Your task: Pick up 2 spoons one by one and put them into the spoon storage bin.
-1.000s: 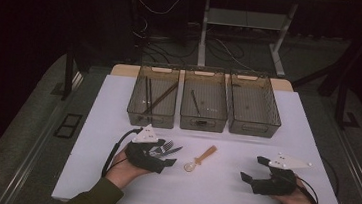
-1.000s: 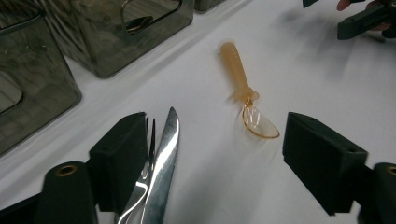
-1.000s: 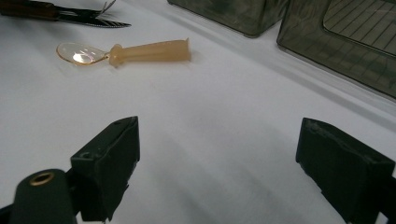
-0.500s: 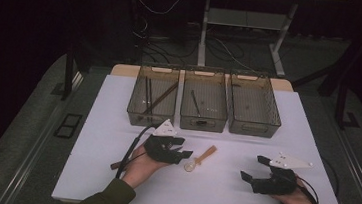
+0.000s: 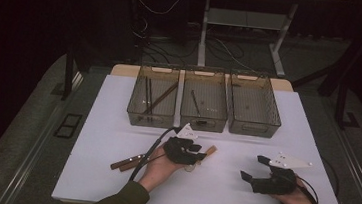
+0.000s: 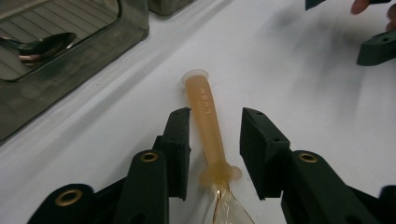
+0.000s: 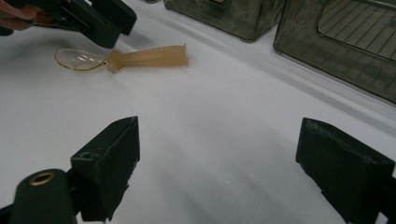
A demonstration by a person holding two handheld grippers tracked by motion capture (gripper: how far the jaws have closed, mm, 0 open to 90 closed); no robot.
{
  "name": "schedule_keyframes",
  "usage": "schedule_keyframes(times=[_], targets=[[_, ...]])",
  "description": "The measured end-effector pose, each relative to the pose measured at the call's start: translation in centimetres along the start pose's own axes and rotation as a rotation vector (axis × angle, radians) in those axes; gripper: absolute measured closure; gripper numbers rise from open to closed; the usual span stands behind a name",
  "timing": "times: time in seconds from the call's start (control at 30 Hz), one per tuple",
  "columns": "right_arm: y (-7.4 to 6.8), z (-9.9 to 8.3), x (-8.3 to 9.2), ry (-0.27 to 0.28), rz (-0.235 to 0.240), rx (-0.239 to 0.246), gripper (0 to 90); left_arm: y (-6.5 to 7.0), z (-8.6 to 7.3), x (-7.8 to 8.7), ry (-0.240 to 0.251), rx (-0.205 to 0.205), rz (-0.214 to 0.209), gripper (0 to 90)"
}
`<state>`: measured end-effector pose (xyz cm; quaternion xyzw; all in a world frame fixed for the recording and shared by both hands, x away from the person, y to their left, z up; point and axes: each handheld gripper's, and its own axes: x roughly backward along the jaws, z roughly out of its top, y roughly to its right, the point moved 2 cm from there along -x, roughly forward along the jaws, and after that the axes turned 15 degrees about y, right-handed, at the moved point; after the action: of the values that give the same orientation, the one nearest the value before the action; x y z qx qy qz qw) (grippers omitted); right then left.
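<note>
two brown-handled utensils (image 5: 130, 162) lie near the tabletop's (image 5: 116, 126) front-left area. the left gripper (image 6: 215, 135) straddles one amber plastic spoon (image 6: 208, 119) at front centre; its jaws have just been closing, pads not yet touching the handle. three grey bins (image 5: 204, 107) line the rear edge. the right gripper (image 7: 217, 172) rests front-right, jaws wide apart, holding nothing.

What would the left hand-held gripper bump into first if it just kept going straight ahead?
Probably the left hand-held gripper would slide along the tan spoon handle already between its jaws, then over bare table; depth beyond is unclear.
</note>
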<state>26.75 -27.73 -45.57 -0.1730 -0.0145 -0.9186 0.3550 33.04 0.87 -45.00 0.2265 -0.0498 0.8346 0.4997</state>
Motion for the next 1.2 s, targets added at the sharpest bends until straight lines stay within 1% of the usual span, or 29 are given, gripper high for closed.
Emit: schedule_keyframes(times=[0.07,0.17,0.27,0.3,0.37,0.43,0.5,0.53,0.6,0.73,0.8,0.9,0.97,1.0,1.07,1.13,1.2], targets=[[0.0,0.0,0.0,0.001,0.0,0.005,13.8,0.1,-0.2,-0.5,-0.005,0.004,0.017,66.0],[0.0,0.0,0.0,-0.001,0.0,0.005,13.8,0.2,-0.4,-1.0,-0.018,0.009,0.018,67.6],[0.0,0.0,0.0,-0.003,0.001,0.007,13.8,0.5,-0.5,-1.3,-0.041,-0.013,0.015,68.0],[0.0,0.0,0.0,-0.003,0.001,0.007,13.8,0.7,-0.6,-1.4,-0.055,-0.034,0.024,68.1],[0.0,0.0,-0.1,-0.004,0.0,0.007,13.8,0.8,-0.7,-1.6,-0.059,-0.035,0.034,69.2],[0.0,0.0,0.0,-0.004,0.0,0.009,13.8,0.8,-0.8,-1.6,-0.076,-0.054,0.038,72.6],[0.0,0.0,0.0,-0.004,0.001,0.009,13.8,0.8,-0.8,-1.6,-0.076,-0.055,0.043,72.9],[0.0,0.0,0.0,-0.003,0.002,0.009,13.8,0.9,-0.8,-1.6,-0.08,-0.066,0.045,72.9],[0.1,0.0,-0.1,-0.004,0.001,0.009,13.8,1.1,-0.9,-1.7,-0.075,-0.072,0.051,72.8],[0.1,0.0,-0.1,-0.004,0.0,0.008,13.8,1.3,-0.9,-1.7,-0.08,-0.095,0.059,72.6],[0.1,0.0,-0.1,-0.004,0.0,0.008,13.8,1.3,-0.9,-1.7,-0.074,-0.092,0.063,73.9],[0.1,0.0,-0.1,-0.004,-0.001,0.008,13.8,1.2,-1.0,-1.7,-0.068,-0.1,0.062,76.8],[0.1,0.0,-0.1,-0.004,-0.001,0.01,13.8,1.2,-1.0,-1.7,-0.067,-0.109,0.063,77.2],[0.1,0.0,-0.1,-0.003,0.0,0.01,13.8,1.2,-0.9,-1.6,-0.073,-0.121,0.062,77.3],[0.1,0.0,-0.1,-0.002,0.0,0.009,13.9,1.2,-0.9,-1.6,-0.071,-0.114,0.06,77.4],[0.1,0.0,-0.1,-0.002,0.0,0.008,13.9,1.1,-1.0,-1.5,-0.069,-0.118,0.054,77.4],[0.1,0.0,0.0,-0.001,0.001,0.008,13.8,1.1,-0.9,-1.5,-0.064,-0.11,0.047,77.4]])
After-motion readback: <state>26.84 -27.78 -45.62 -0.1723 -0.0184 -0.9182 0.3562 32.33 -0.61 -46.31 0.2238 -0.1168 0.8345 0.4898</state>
